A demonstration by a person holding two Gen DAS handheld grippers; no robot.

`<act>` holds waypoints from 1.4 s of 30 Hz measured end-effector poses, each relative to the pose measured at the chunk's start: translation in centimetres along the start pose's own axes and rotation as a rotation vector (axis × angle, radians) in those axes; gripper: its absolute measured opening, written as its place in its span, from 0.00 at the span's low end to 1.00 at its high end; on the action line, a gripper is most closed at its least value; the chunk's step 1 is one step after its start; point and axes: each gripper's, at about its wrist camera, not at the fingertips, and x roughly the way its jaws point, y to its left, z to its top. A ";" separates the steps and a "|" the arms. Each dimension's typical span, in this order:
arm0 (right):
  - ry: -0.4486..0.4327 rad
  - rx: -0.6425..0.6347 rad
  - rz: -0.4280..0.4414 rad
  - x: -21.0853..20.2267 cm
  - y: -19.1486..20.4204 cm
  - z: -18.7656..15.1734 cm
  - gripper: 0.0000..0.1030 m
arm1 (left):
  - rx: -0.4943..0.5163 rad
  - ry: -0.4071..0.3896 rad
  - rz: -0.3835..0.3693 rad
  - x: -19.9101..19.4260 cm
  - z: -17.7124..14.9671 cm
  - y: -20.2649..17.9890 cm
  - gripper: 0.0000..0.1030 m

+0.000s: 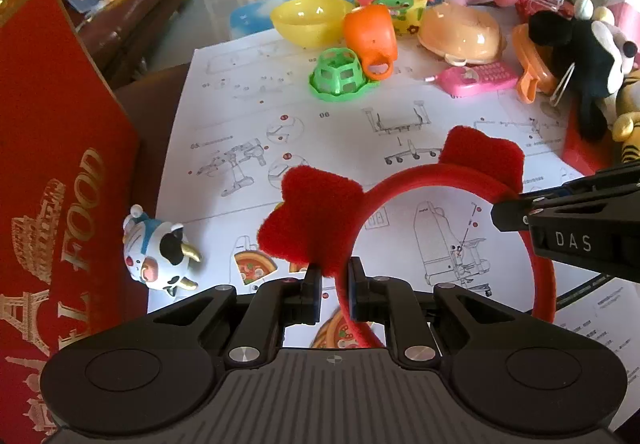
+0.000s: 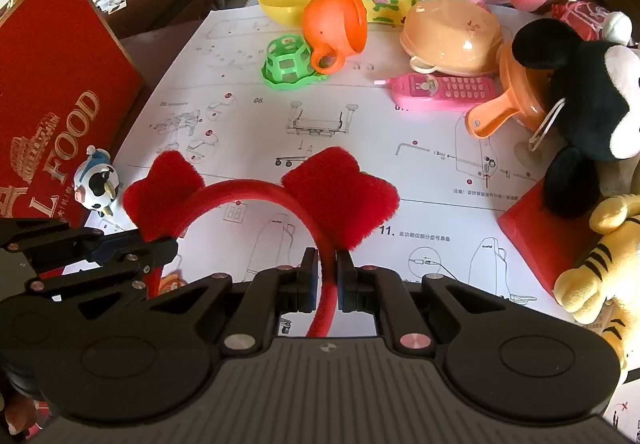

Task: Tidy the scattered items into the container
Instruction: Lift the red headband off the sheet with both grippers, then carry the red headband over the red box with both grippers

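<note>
Over the near edge of the paper-covered table we have the red headband held up between both claws, one on each leg of its arch. Our left gripper is nearly closed, its jaws pinching the band just below one plush ear, while our right gripper is clamped the same way on the other leg. We judge that holding both ends keeps the springy band from twisting or swinging as it travels. Standing along the left edge is the red box, likely the container, with a small cow figurine just beside it. Toward the far edge lie an orange cup, a green basket and a pink toy phone, not yet tidied.
</note>
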 end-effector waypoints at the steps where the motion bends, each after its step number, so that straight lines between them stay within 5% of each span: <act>1: -0.003 0.000 0.000 -0.1 0.0 0.0 0.11 | -0.004 -0.004 -0.002 -0.2 0.0 0.0 0.07; 9: -0.069 0.023 0.019 -2.2 -0.5 0.7 0.10 | -0.060 -0.061 -0.053 -2.1 0.4 1.1 0.07; 27: -0.208 -0.001 0.048 -7.0 0.7 2.0 0.10 | -0.097 -0.213 -0.015 -8.4 1.4 2.0 0.07; 36: -0.352 -0.084 0.116 -12.0 4.3 4.3 0.11 | -0.173 -0.381 0.105 -15.7 1.2 4.9 0.07; 42: -0.457 -0.215 0.214 -15.4 10.1 5.7 0.11 | -0.310 -0.481 0.232 -21.5 -1.1 9.1 0.07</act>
